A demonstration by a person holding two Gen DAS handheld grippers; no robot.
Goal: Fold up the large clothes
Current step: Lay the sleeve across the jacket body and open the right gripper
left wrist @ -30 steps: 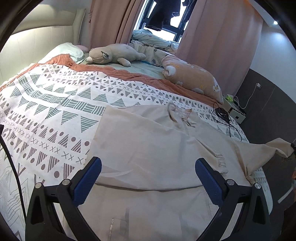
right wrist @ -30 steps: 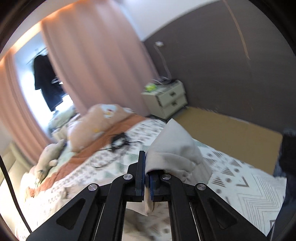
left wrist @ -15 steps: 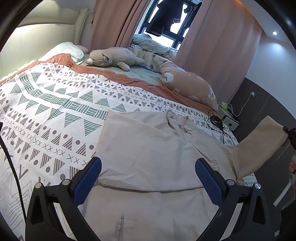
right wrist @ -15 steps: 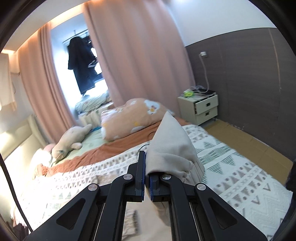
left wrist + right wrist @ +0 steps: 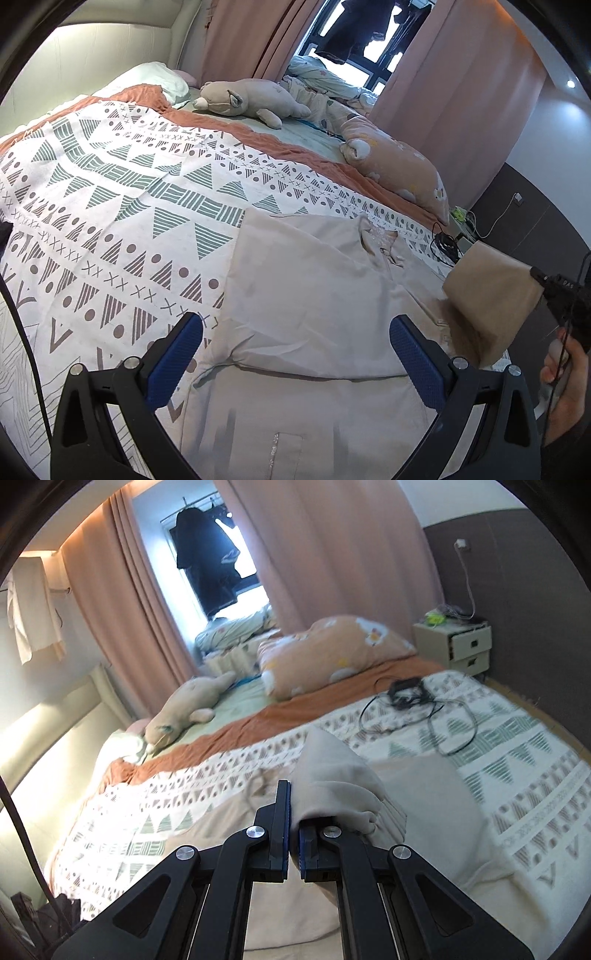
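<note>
A large beige garment (image 5: pixel 314 295) lies spread on the patterned bedspread (image 5: pixel 110 206), its left sleeve folded in over the body. My left gripper (image 5: pixel 295 343) hovers open above the garment's middle, nothing between its blue pads. My right gripper (image 5: pixel 293 812) is shut on the beige right sleeve (image 5: pixel 332 775) and holds it lifted above the garment. In the left wrist view that raised sleeve (image 5: pixel 491 291) hangs at the right, held by the right gripper with a hand (image 5: pixel 561 373) behind it.
A plush animal (image 5: pixel 251 99) and an orange pillow (image 5: pixel 399 170) lie at the head of the bed. A black charger and cable (image 5: pixel 413 701) rest on the bedspread's right side. A bedside cabinet (image 5: pixel 458 646) stands by the dark wall. Pink curtains (image 5: pixel 325 554) frame the window.
The right gripper has carried the sleeve up and leftward over the garment, swinging its view from the wall toward the bed. The left gripper has drifted slightly and stays open.
</note>
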